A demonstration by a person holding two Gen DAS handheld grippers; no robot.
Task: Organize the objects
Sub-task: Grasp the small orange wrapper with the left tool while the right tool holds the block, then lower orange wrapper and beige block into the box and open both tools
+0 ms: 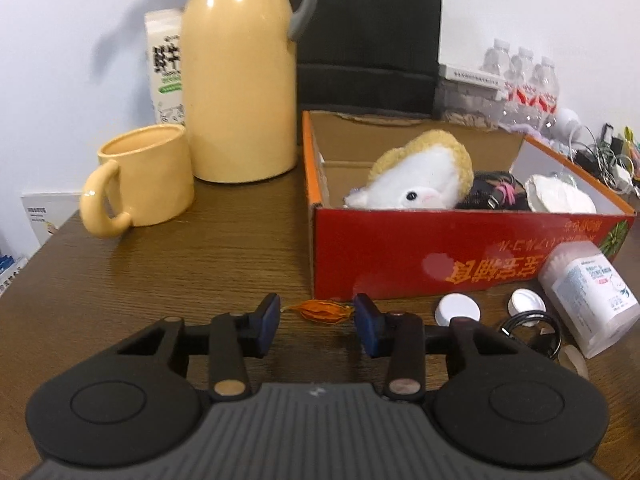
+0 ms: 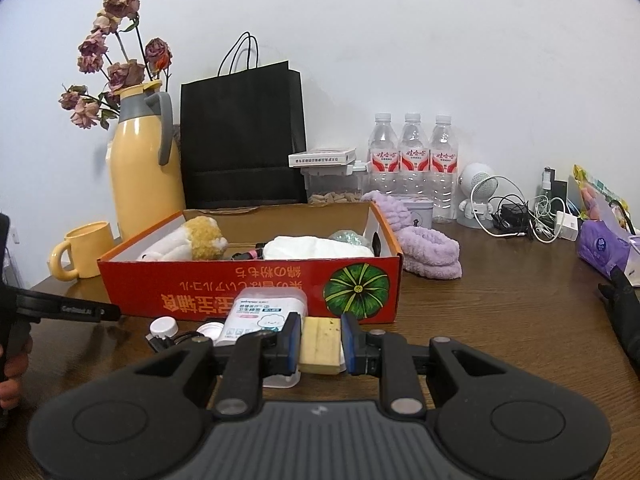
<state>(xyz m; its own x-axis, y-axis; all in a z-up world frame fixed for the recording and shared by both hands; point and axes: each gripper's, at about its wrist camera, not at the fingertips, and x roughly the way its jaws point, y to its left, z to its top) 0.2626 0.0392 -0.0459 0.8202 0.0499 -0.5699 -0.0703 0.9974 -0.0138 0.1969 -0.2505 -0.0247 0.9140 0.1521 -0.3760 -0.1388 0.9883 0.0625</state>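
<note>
My left gripper (image 1: 316, 322) has jaws apart around the orange dried husk (image 1: 323, 311) on the table (image 1: 180, 264), just beside the red box (image 1: 420, 248) front wall, not yet pinched. Right gripper (image 2: 320, 344) is clamped on a yellow block (image 2: 320, 346). Next: pinch the husk, lift it into the box.

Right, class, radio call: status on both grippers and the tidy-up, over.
Left gripper open, fingers astride orange dried husk. Right gripper shut on yellow block. Red box ahead, part filled. Caps, cable, wipes tub crowd its front.
</note>
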